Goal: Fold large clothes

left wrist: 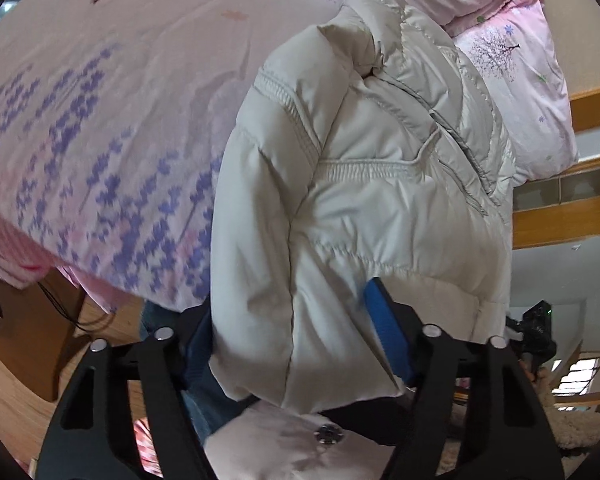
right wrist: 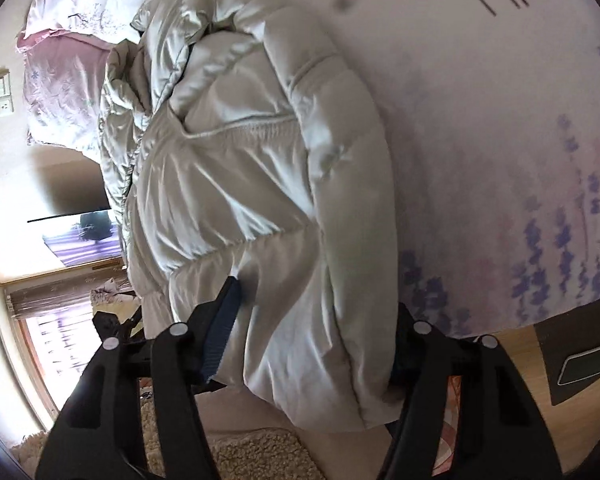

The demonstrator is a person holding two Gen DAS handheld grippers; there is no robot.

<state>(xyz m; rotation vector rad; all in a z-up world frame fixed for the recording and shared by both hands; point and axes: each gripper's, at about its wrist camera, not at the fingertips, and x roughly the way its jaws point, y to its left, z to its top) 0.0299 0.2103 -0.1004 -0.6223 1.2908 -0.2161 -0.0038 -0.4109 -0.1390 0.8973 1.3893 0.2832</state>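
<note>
Both the left gripper [left wrist: 300,344] and right gripper [right wrist: 312,344] clamp the cream quilted puffer jacket [left wrist: 364,184] [right wrist: 260,168]; it lies on the pink floral bedspread [left wrist: 100,100] [right wrist: 480,120].

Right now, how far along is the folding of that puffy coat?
The cream quilted puffer jacket already lies bunched, partly doubled on the pink floral bedspread. In hand: the left tool and right tool each clamp its near edge. Left: finishing and flattening the fold.

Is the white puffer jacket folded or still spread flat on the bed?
Partly folded, not flat: the puffer jacket is bunched and doubled over, its hem end pinched in the left gripper and right gripper, above the floral bedsheet.
</note>
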